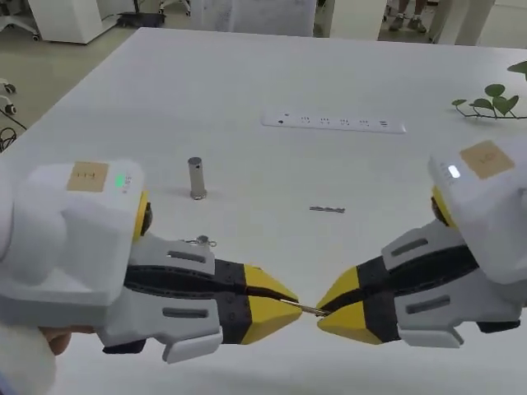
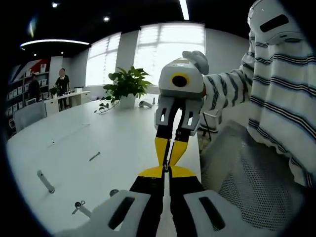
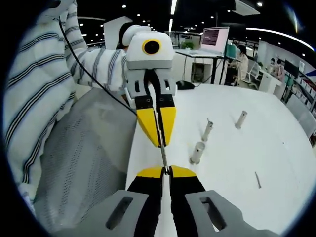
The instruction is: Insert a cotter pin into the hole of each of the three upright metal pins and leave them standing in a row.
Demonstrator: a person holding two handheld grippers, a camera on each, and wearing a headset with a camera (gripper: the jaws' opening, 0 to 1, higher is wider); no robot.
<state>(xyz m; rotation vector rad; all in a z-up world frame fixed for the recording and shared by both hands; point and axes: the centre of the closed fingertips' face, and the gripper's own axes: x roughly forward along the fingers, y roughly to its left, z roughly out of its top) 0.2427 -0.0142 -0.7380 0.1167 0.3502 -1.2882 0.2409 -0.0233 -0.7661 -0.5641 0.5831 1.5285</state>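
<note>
A thin steel cotter pin hangs level just above the near edge of the white tabletop. Its long axis runs side to side in the head view, one end in the left gripper and the other in the right gripper. Both pairs of yellow-tipped fingers are pressed together on it with no gap between them, the two grippers meeting almost tip to tip. In the right gripper view the pin is a bare line running straight ahead from that gripper's tips into the left one's.

Beyond the left gripper three short grey cylinders stand upright in a loose row, apart from one another. The far metal pin stands alone in the open. The middle metal pin has a small wire loop at its top, and the near metal pin shows a plain round top. A second cotter pin lies flat on the tabletop, well apart from the row, its length also side to side.

Farther back lies a white power strip, and a leafy sprig reaches in at the right edge. The surface is smooth and matt — the room around it an open office with strip lights, tall windows and a lit monitor. A striped sleeve and a grey mesh chair sit close by.
</note>
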